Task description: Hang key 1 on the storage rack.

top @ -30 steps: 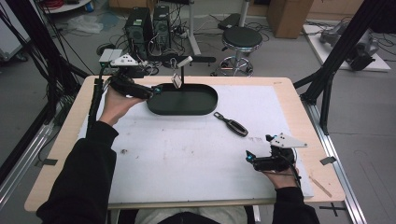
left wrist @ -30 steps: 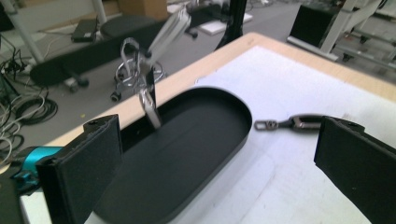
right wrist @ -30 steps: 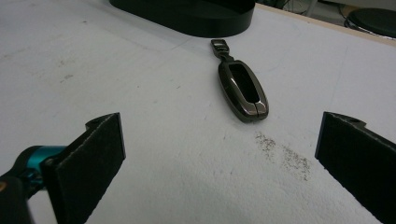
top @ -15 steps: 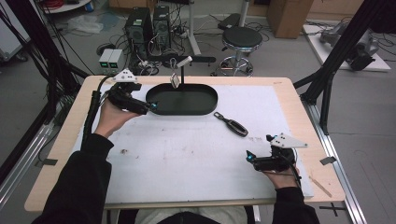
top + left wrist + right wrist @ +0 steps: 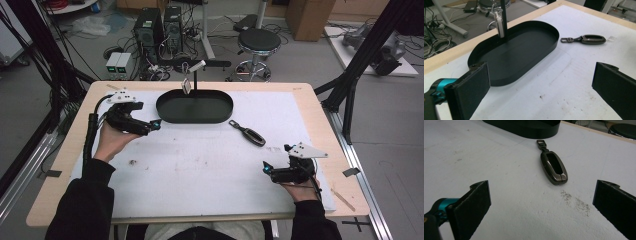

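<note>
Two tools, two key fobs, one black oval tray on the counter.
Left tool (image 5: 156, 124) and right tool (image 5: 266, 168) gape wide, empty; one key fob (image 5: 248, 133) lies flat, another key fob (image 5: 186, 86) hangs over the tray (image 5: 220, 114); no writing legible.

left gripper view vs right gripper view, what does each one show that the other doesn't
Left gripper view alone: the whole oval of the black tray, the thin post rising from it, and a pale key fob hanging beside that post on a ring. Past the table edge, floor cables.

Right gripper view alone: a dark smudge on the white mat just beyond the dark key fob, seen close with its black inset.

Both: that dark key fob lying flat with its clasp toward the tray, the tray wall, the white mat, and each claw's jaws wide open, holding nothing.
</note>
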A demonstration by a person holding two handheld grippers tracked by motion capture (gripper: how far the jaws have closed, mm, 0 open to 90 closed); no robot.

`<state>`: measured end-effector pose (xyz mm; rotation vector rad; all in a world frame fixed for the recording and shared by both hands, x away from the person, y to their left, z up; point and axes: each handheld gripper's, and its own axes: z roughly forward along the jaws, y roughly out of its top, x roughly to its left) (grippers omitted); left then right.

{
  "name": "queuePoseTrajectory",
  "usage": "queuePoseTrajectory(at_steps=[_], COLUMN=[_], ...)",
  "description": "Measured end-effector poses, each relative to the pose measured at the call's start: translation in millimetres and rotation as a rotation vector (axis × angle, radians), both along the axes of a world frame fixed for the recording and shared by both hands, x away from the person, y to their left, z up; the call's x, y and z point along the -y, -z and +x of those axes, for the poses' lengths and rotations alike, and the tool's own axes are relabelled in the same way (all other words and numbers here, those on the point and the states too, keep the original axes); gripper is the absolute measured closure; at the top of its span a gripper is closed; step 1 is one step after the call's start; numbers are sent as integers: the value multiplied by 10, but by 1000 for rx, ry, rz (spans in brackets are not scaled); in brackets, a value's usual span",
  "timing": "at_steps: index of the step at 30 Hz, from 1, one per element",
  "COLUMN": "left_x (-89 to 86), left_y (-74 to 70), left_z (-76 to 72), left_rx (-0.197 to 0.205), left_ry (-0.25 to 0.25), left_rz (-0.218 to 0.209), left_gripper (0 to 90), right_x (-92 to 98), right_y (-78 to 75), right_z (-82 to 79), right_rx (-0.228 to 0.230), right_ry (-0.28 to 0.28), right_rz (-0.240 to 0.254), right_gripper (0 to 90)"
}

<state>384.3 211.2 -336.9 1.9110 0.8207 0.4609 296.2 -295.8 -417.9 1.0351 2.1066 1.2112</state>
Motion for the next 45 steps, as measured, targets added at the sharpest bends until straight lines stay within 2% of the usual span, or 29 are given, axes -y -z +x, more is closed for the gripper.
queuePoseTrajectory(at_steps=[4,5,12,21,28,31,35,45], left_x=[-47,-61,-161,-209,-284,-315,-369,-454], left_y=[87,109,271,274,354,391,450,602], left_z=[-74,-87,-203,-290,-399,-448,-504,-688], left_rx=[-11,-23,-46,-35,-41,-45,-50,-79], left_ry=[3,5,-10,-19,-34,-42,-60,-81], left_rz=[-14,-2,2,-9,-11,1,-8,9], left_gripper=[20,20,20,20,20,20,20,20], right_x=[-2,0,1,-13,-12,-13,-19,-17], right_y=[-1,-1,0,1,3,2,2,6], right_z=[-2,-2,0,0,1,1,-1,0], right_rx=[0,1,0,-1,-1,-2,-2,-10], right_ry=[1,0,1,-3,-2,-2,-6,-4], right_rz=[0,0,-1,-7,-6,-6,-8,-10], right_gripper=[8,8,8,8,8,8,8,8])
